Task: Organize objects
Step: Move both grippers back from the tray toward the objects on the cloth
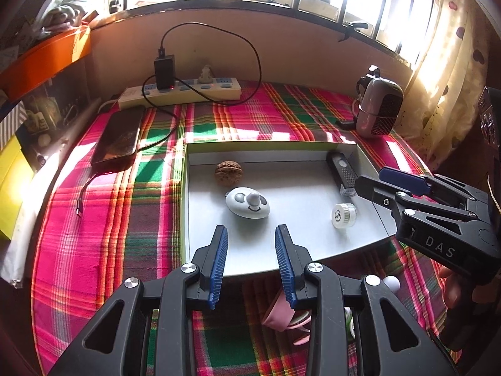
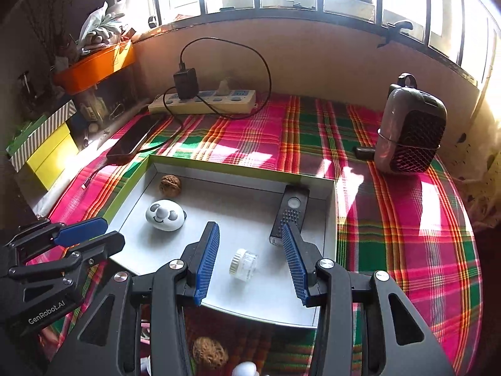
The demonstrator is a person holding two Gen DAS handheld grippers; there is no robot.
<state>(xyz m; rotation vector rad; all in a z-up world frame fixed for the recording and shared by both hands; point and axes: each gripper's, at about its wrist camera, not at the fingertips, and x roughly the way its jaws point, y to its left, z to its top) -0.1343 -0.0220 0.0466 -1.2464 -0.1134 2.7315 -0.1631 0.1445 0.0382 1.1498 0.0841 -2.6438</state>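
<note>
A shallow white box (image 1: 300, 244) (image 2: 328, 219) lies on the plaid cloth. In it are a walnut (image 1: 228, 172) (image 2: 170, 185), a white egg-shaped toy with a face (image 1: 247, 202) (image 2: 165, 214), a black remote-like device (image 1: 341, 170) (image 2: 289, 216) and a small clear jar with a white lid (image 1: 343, 215) (image 2: 244, 264). My left gripper (image 1: 252, 235) is open and empty, just short of the toy. My right gripper (image 2: 249, 233) is open and empty, with the jar between its fingers' lines. A second walnut (image 2: 209, 352) and a pink item (image 1: 280, 313) lie on the cloth below the grippers.
A phone (image 1: 117, 138) on a cable, a power strip (image 1: 181, 92) with a black charger, and a grey mesh-fronted device (image 1: 379, 106) (image 2: 408, 128) stand around the box. An orange bin (image 2: 97, 69) and yellow boxes (image 2: 50, 153) are at the left.
</note>
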